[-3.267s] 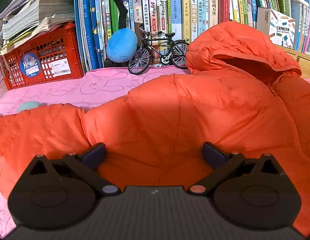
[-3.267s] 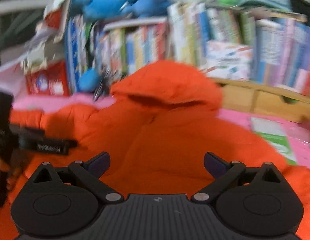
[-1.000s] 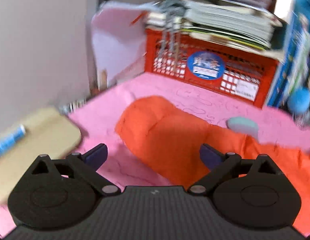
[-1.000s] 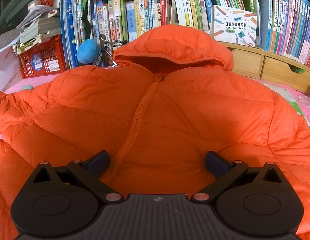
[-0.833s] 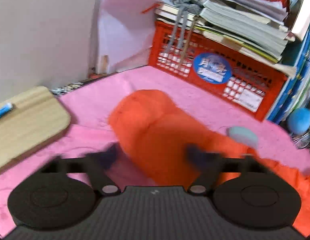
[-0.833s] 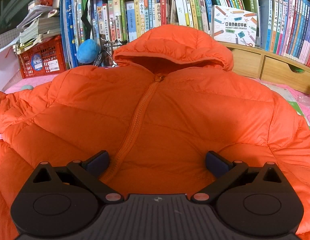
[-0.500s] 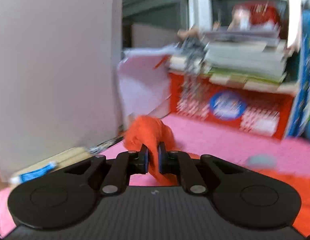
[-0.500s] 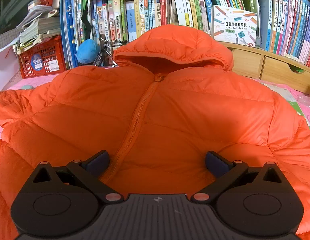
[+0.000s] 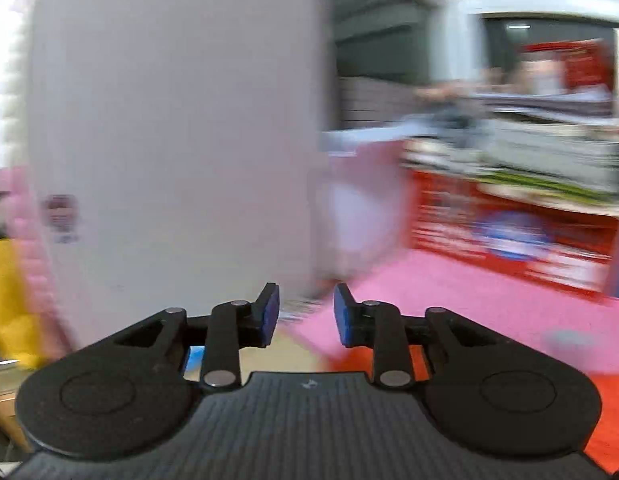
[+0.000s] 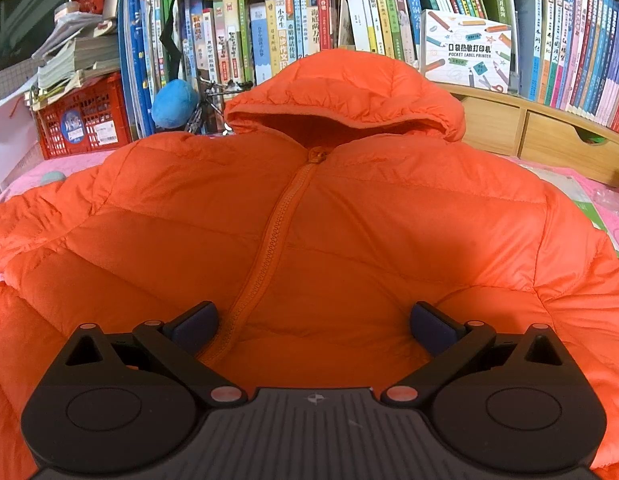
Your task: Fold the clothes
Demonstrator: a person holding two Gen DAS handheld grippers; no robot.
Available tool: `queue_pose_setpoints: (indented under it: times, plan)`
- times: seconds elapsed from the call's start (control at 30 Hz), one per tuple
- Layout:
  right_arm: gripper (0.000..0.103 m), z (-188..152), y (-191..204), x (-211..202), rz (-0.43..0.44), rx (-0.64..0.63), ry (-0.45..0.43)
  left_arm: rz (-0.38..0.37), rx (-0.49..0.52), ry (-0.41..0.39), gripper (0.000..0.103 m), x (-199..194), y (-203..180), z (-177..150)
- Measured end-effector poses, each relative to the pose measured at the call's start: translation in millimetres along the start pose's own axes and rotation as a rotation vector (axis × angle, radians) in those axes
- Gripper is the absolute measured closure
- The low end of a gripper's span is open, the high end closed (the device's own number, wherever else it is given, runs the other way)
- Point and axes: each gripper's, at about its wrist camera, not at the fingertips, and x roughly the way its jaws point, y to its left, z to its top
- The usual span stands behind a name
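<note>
Left wrist view, heavily blurred: my left gripper (image 9: 305, 312) points past a grey wall panel (image 9: 169, 140), its blue pads (image 9: 269, 312) a narrow gap apart with nothing between them; the jaws have just been opening. The orange jacket (image 9: 605, 420) shows only at 4 o'clock on the pink cover (image 9: 469, 304). I judge the sleeve has slipped free, so the fold may have to be re-gripped; puffy, slick fabric would cause that. The red crate (image 9: 509, 236) at 3 o'clock carries stacked papers; its inside is too blurred to read.

Right wrist view: my right gripper (image 10: 313, 328) hangs spread wide over the jacket's zipper (image 10: 269, 248), holding nothing. The jacket lies front-up, hood (image 10: 345, 92) at 12 o'clock. At 10 o'clock the crate bears books and papers on top.
</note>
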Motion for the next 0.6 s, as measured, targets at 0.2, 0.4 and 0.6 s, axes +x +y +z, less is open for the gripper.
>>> queue_pose_setpoints:
  times: [0.2, 0.4, 0.6]
  plan:
    - [0.002, -10.8, -33.9, -60.4, 0.084, 0.157, -0.100, -0.638, 0.130, 0.172, 0.038, -64.4, -73.7, -36.7]
    - [0.001, -47.4, -87.3, -130.8, -0.031, 0.237, -0.140, -0.865, 0.219, 0.324, 0.038, -81.4, -148.8, -81.8]
    - [0.001, -81.7, -125.5, -149.9, -0.131, 0.312, -0.080, -0.784, 0.222, 0.389, 0.038, -64.8, -182.9, -93.3]
